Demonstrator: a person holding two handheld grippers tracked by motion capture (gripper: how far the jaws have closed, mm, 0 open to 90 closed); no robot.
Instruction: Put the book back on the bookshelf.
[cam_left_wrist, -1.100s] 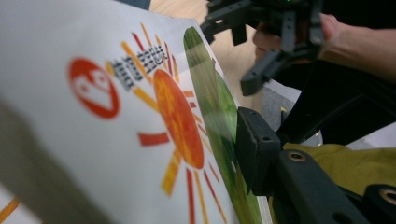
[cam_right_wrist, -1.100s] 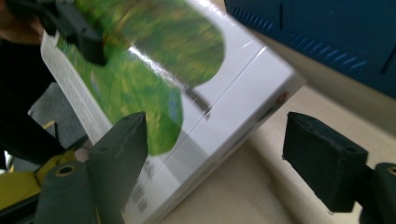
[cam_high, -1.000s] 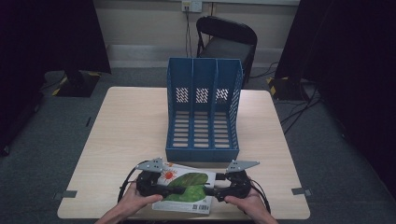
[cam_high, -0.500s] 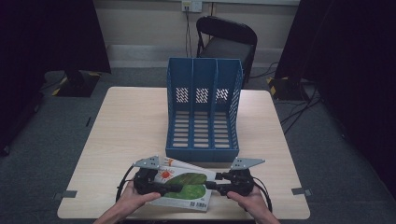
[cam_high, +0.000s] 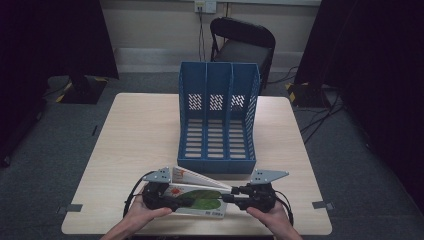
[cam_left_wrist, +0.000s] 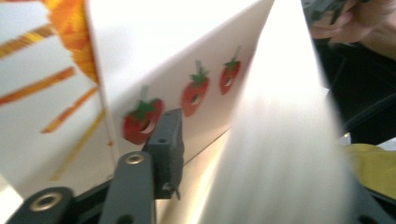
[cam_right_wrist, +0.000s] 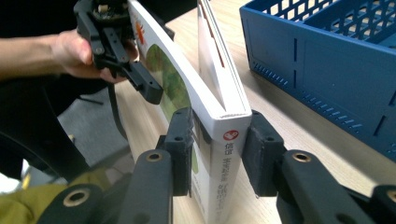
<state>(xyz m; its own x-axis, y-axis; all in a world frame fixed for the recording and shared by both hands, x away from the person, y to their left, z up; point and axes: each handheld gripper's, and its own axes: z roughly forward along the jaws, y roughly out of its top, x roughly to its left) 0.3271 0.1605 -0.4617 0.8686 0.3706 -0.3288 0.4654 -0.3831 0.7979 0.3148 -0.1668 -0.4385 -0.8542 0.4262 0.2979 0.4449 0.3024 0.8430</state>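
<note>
Currently the right gripper (cam_right_wrist: 215, 154) pinches the spine of the picture book (cam_high: 197, 197) at the table's (cam_high: 135, 135) near edge, just before the blue file rack (cam_high: 218, 117); the left gripper (cam_high: 159, 192) clamps its lifted front cover, book half open

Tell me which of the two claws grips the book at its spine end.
The right claw: its jaws stand on either side of the book at the spine end. The left claw holds the cover at the opening edge.

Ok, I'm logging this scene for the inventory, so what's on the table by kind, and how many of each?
Picture book: 1
Blue file rack with three slots: 1
Handheld grippers, left gripper and right gripper: 2
Total: 4
</note>
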